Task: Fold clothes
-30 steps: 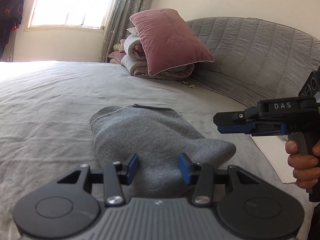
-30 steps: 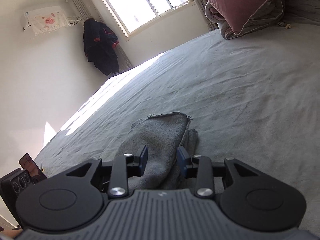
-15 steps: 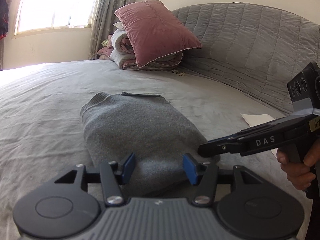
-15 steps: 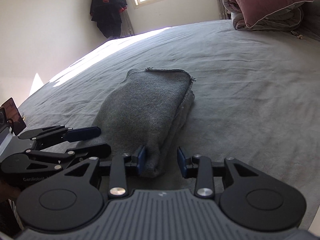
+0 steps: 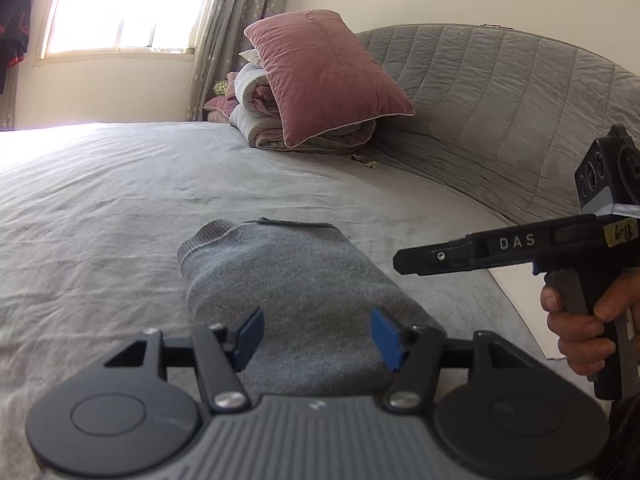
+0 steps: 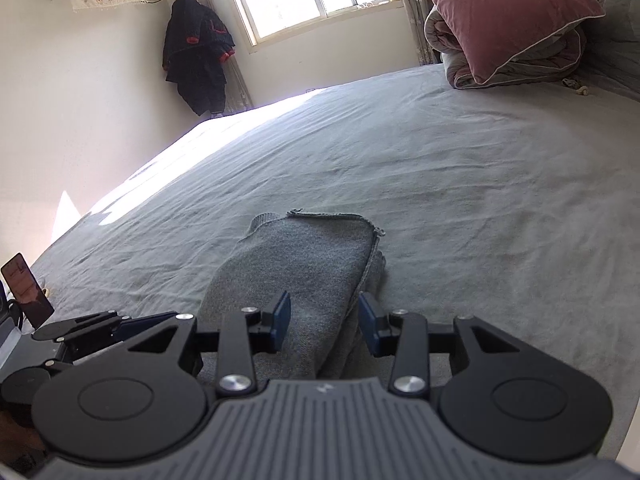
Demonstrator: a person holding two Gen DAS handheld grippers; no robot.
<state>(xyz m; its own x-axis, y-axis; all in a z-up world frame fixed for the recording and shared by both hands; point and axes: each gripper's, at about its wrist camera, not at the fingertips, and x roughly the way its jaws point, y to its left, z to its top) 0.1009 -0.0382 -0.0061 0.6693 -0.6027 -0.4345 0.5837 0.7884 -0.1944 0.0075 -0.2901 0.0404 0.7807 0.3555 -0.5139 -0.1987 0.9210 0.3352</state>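
Note:
A grey sweater (image 5: pixel 296 280), folded into a narrow bundle, lies flat on the grey bed sheet (image 5: pixel 100 220). My left gripper (image 5: pixel 318 336) hovers over its near end. Its jaws are opening, and the blue pads stand wide apart without pressing the cloth. My right gripper (image 6: pixel 325 320) is over the same near end of the sweater (image 6: pixel 304 256). Its pads stand apart either side of the folded edge and grip nothing. In the left wrist view the right gripper (image 5: pixel 400 262) shows side-on at the right, held by a hand (image 5: pixel 580 320). The left gripper (image 6: pixel 100 324) shows at lower left in the right wrist view.
A pink pillow (image 5: pixel 324 80) leans on a rolled quilt (image 5: pixel 256 116) against the grey padded headboard (image 5: pixel 500 120). A white sheet of paper (image 5: pixel 516 292) lies by the bed's right edge. A dark coat (image 6: pixel 196 52) hangs beside the window. A phone (image 6: pixel 26 288) stands at the left edge.
The left gripper's pads have spread wider. The right gripper dipped toward the sweater's near right corner, then rose back to level. The sweater has stayed folded in place.

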